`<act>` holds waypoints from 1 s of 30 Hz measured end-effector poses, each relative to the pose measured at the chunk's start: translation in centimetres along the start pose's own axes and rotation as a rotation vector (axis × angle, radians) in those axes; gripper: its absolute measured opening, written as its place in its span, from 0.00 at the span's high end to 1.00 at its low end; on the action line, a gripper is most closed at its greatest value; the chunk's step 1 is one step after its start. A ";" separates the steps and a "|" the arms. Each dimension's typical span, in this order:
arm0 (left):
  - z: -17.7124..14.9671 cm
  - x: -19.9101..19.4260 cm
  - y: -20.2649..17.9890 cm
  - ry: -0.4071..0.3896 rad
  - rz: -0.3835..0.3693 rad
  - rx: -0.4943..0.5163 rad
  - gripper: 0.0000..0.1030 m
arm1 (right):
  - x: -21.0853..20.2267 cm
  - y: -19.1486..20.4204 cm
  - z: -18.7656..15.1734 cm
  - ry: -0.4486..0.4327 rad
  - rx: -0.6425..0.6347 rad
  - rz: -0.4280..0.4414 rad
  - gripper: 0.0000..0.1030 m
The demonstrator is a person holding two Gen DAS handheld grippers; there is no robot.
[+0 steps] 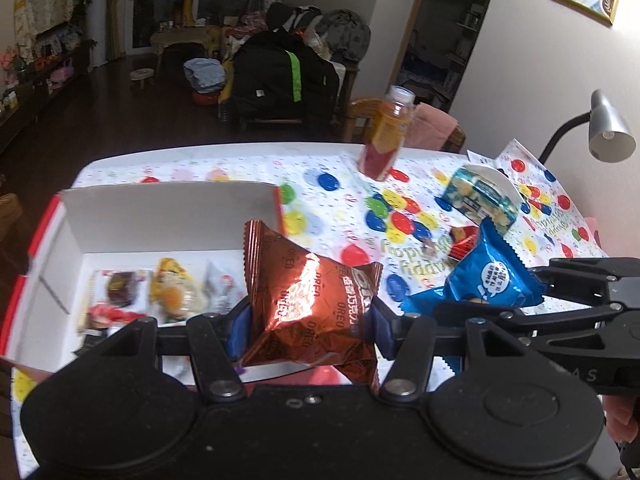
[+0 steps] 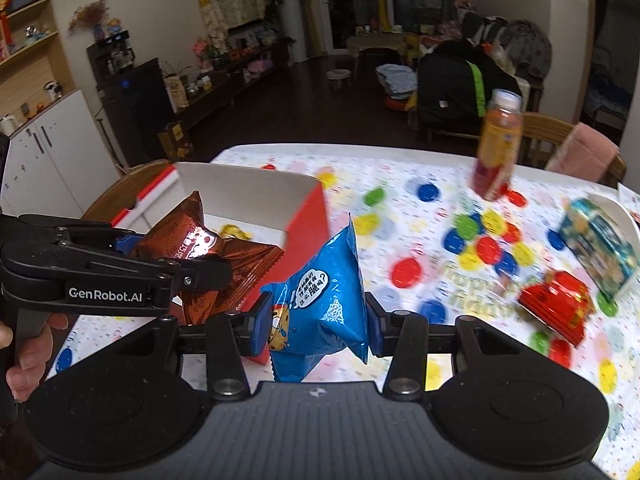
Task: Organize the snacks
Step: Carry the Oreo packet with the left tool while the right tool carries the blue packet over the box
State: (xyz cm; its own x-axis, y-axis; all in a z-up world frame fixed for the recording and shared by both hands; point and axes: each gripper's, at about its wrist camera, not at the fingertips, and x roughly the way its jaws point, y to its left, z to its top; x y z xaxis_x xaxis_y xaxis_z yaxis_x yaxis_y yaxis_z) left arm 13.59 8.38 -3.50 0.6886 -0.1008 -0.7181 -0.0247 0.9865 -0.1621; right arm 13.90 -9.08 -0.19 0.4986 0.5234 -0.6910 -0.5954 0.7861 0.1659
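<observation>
brown packet (image 1: 310,304), blue packet (image 2: 324,300), balloon-patterned tablecloth (image 1: 340,196)

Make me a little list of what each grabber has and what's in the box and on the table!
left gripper: shut on the brown Oreo packet
right gripper: shut on the blue cookie packet
box: open, a few small wrapped snacks inside
table: balloon-print cover, orange drink bottle upright, red packet, blue-green carton

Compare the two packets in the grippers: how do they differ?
The Oreo packet is shiny brown; the blue packet has a cartoon speech bubble. The left gripper holds the Oreo packet near the box; the right gripper holds the blue packet over the tablecloth. Both are pinched mid-body.
</observation>
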 end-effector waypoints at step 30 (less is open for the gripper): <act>0.8 -0.4 16.3 -0.015 0.218 -0.086 0.44 | 11.5 10.8 4.8 0.075 -0.112 0.007 0.56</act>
State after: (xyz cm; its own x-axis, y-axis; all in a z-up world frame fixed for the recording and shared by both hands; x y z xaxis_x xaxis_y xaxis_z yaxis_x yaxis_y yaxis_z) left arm 13.54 24.59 -5.34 0.6707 0.1155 -0.7326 -0.2352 0.9699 -0.0625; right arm 16.19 6.97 -2.95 0.4480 0.4991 -0.7418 -0.6672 0.7389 0.0943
